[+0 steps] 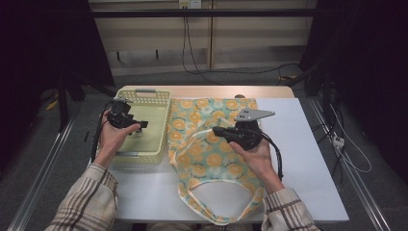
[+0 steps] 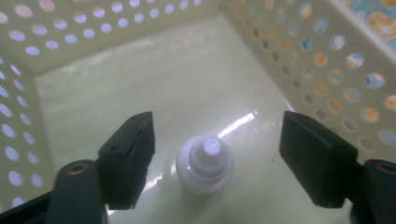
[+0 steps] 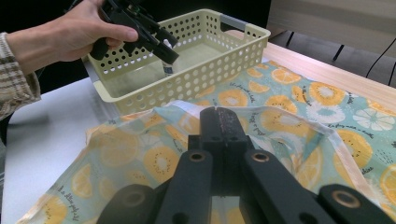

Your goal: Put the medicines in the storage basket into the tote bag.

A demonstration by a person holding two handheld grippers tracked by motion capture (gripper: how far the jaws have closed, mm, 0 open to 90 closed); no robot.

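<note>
Bottle (image 2: 204, 164) upright in basket (image 2: 116, 51), between wide-open left gripper (image 2: 215, 161) jaws, untouched. Best centred, lowered, then closed gently. Right gripper (image 3: 223, 122) shut, over bag (image 3: 299, 109).

Around the small white bottle (image 2: 204, 164) your jaws have free room; the basket (image 2: 299, 56) walls stand well apart.

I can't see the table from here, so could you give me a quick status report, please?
Left gripper open over small white bottle standing in yellow basket. Right gripper shut, on fruit-print bag. Nothing in the way.
</note>
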